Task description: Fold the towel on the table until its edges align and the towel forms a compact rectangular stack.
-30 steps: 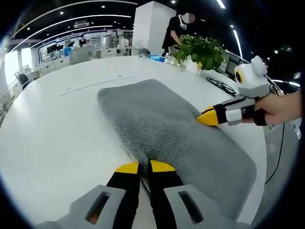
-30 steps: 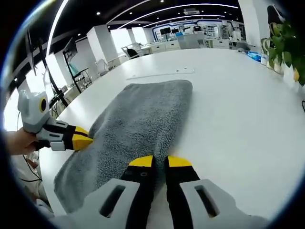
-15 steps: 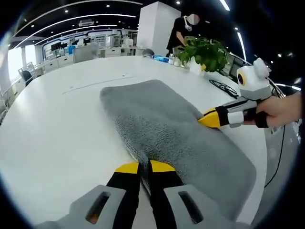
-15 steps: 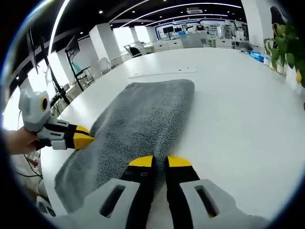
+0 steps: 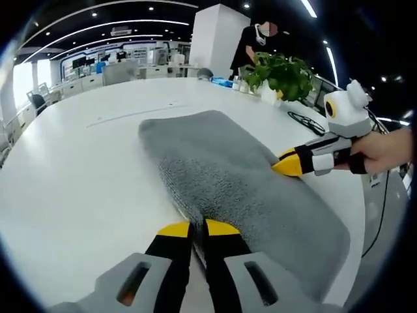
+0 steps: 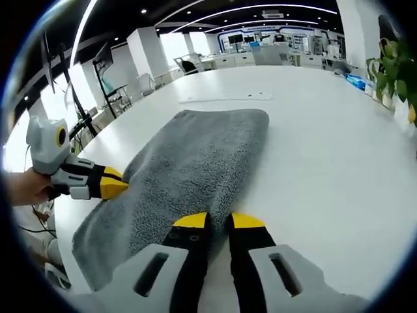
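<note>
Left gripper view: both grippers (image 5: 198, 227) (image 6: 219, 221) are still sitting pinched on opposite edges of the fluffy grey towel (image 5: 241, 182), barely shifting, so no fold is starting yet.

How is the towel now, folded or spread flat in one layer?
Folded. The towel lies as a thick long strip on the table, with a rounded, doubled edge along one long side. The number of layers cannot be told.
</note>
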A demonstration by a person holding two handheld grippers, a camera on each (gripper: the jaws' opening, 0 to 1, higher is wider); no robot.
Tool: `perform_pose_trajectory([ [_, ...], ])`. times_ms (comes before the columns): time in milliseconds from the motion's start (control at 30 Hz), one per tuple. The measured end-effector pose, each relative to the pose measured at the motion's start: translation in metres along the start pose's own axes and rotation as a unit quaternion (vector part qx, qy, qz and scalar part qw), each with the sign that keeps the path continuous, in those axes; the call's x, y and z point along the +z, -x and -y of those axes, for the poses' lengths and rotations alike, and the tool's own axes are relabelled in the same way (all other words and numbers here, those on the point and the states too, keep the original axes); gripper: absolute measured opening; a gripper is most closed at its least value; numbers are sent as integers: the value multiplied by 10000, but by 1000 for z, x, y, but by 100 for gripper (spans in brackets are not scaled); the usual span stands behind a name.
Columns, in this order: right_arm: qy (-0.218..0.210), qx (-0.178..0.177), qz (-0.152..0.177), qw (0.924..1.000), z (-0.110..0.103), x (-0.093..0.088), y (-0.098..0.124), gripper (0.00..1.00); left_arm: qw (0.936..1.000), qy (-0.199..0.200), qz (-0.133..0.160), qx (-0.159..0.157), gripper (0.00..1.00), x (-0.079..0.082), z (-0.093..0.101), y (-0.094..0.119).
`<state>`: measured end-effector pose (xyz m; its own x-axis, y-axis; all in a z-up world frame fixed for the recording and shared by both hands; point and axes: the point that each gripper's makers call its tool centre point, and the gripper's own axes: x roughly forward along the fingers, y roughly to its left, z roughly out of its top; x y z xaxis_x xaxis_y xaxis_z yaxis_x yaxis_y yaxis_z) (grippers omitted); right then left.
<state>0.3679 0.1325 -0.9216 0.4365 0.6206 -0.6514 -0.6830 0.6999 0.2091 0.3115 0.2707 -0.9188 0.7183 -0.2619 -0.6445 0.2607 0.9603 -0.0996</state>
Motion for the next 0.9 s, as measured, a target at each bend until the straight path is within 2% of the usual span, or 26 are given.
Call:
perform_pose_trajectory([
  [167, 42, 26, -34, 10000, -1, 5, 4, 10, 10000, 12, -71, 27, 9, 2, -1, 1],
  [233, 228, 49, 21, 9997, -2, 10, 8, 10, 9990, 445, 44, -45, 11, 2, -2, 3],
  [267, 293, 74, 45, 9995, -2, 11, 10, 10, 9985, 533, 82, -56, 13, 3, -3, 5],
  [333, 319, 105, 59, 9994, -4, 14, 14, 10, 9988, 452, 150, -70, 18, 5, -4, 10],
  [500, 362, 140, 111, 9992, -3, 19, 19, 11, 9997, 64, 101, -232, 26, 14, 7, 15],
  [633, 504, 229, 168, 9983, -10, 24, 26, 13, 9987, -334, 151, -357, 32, 25, 15, 20],
  [767, 572, 348, 179, 9976, -17, 26, 29, 16, 9942, -826, 67, -682, 36, 32, 29, 24],
  [900, 837, 485, 94, 9953, -25, 23, 35, 18, 9896, -1213, 36, -769, 44, 35, 37, 29],
])
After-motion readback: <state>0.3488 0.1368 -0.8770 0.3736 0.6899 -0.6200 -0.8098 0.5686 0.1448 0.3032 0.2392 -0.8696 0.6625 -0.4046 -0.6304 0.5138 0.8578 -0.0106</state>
